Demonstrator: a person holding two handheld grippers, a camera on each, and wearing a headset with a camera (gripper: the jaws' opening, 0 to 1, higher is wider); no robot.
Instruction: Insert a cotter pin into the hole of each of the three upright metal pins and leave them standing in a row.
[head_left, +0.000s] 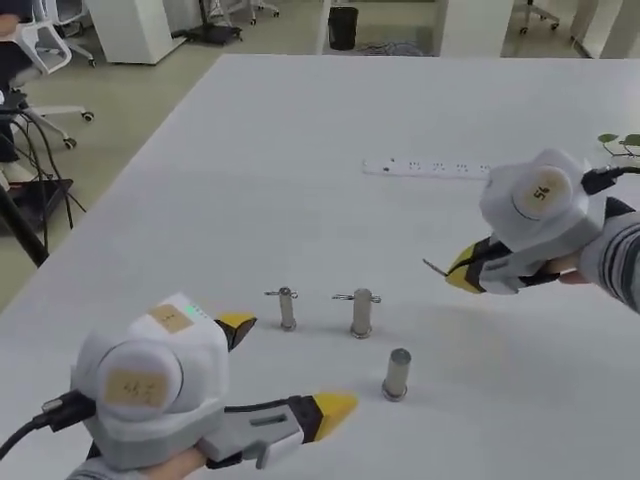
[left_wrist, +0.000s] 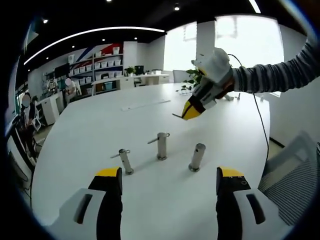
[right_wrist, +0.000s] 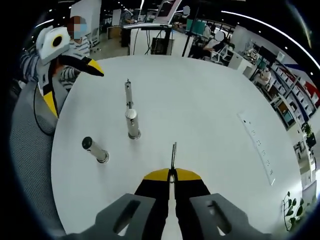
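Nearest, low and left in the head view, the left gripper (head_left: 287, 363) is held just above the white table (head_left: 300, 150). Its yellow-tipped jaws are spread wide and nothing is gripped between them.

Beyond those jaws three metal pins are seen standing upright on the table.
- The left pin (head_left: 287, 308) is crossed near its top by a fitted cotter pin (head_left: 273, 293).
- The middle pin (head_left: 362, 313), just to its right, is likewise crossed by a second fitted cotter pin (head_left: 344, 297).
- The third pin (head_left: 397, 373) is set nearer and further right, out of line with the other two. No cotter pin is seen through its top.

The right gripper (head_left: 456, 270) is held up on the right, above the table and well apart from the pins. Its jaws are pressed together on a loose cotter pin (head_left: 435, 267), which sticks out past the tips towards the left. In the right gripper view this pin is seen as a thin straight wire pinched at one end, pointed over bare table, with the three metal pins off to the left.

A white power strip (head_left: 425, 168) is laid flat on the far side of the table. Green plant leaves (head_left: 620, 143) are noted at the right edge. An office chair (head_left: 40, 60) is seen on the floor at far left.
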